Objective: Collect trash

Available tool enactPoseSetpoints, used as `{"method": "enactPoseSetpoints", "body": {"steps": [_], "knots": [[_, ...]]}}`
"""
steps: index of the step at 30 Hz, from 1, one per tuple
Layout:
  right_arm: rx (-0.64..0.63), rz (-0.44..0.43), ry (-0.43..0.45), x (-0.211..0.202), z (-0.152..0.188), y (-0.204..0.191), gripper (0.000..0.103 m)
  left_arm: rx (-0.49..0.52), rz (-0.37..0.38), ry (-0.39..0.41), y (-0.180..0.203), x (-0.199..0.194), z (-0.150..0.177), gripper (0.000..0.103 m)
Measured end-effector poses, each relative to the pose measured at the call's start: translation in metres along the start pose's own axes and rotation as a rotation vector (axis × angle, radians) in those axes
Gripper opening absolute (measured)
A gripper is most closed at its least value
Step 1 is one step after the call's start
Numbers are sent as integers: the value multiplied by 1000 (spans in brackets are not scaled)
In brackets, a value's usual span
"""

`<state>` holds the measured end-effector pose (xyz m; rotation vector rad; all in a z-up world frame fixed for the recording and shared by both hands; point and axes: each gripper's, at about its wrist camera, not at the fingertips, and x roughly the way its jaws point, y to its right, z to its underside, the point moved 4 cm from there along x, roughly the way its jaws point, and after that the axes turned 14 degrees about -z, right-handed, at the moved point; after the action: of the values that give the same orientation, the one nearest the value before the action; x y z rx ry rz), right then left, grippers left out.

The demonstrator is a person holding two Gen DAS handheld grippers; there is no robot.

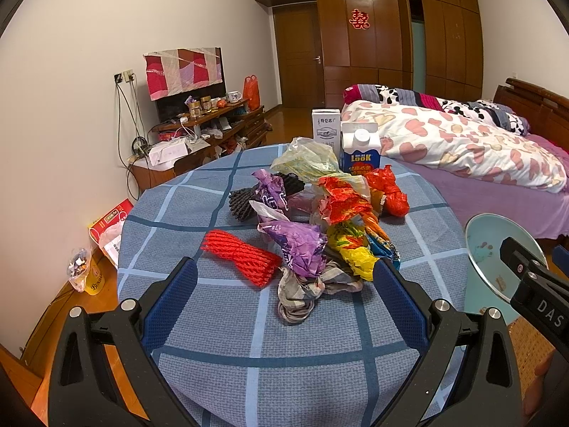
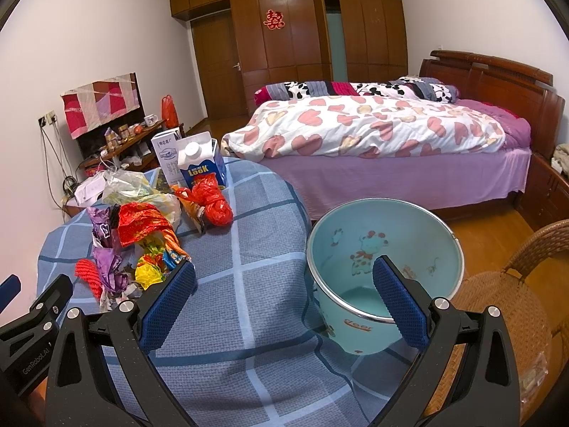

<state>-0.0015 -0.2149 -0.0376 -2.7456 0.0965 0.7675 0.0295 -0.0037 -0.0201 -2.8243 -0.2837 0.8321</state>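
Note:
A heap of trash lies on the round table with the blue checked cloth (image 1: 220, 323): a red foam net (image 1: 242, 258), a purple wrapper (image 1: 302, 245), a grey crumpled rag (image 1: 306, 293), a yellow wrapper (image 1: 355, 252), a red plastic bag (image 1: 391, 192) and two cartons (image 1: 359, 153). My left gripper (image 1: 284, 284) is open, with the rag and purple wrapper lying between its fingers. My right gripper (image 2: 282, 284) is open above the table edge, its right finger (image 2: 398, 302) over a pale blue bucket (image 2: 384, 245) that stands empty beside the table.
A bed (image 2: 391, 135) with a heart-print quilt stands behind the table. A wicker chair (image 2: 515, 284) is right of the bucket. A low wooden cabinet (image 1: 209, 131) with clutter lines the left wall. A box (image 1: 106, 227) and a bag lie on the floor.

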Motion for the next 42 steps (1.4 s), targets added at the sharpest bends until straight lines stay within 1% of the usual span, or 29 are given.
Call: {"method": "enactPoseSetpoints", "body": {"steps": [11,16,19,20,23,26,28,33,35,37,39,42], "knots": [[1,-1,-1,1,0,-1,98,1,2,-8,0,1,1,97],[-11,-11,-3,5,3,-8,98,11,3,-20,0,3,4,97],[-20,-19,-10,11,5,-11,98,9,9,-50,-2,11,7,97],[-20,-26,-14,15,5,-8,98,4,8,-67,-5,29,17,97],[-37,-49,-20,27,4,-9,96,-5,-1,-92,-12,43,22,97],[-51,-86,-36,42,4,-15,82,-18,-21,-109,-21,58,25,97],[-54,-117,-61,55,4,-20,80,-25,-30,-120,-28,69,27,96],[-88,-187,-137,92,7,-35,67,-44,-68,-131,-49,93,22,96],[-91,-222,-175,109,8,-42,64,-50,-58,-138,-53,99,19,95],[-103,-247,-198,121,6,-50,59,-50,-48,-135,-52,102,16,95],[-114,-281,-232,136,6,-60,52,-42,-37,-127,-49,104,12,95],[-116,-311,-283,153,10,-68,46,-41,-10,-120,-40,110,3,95]]}}
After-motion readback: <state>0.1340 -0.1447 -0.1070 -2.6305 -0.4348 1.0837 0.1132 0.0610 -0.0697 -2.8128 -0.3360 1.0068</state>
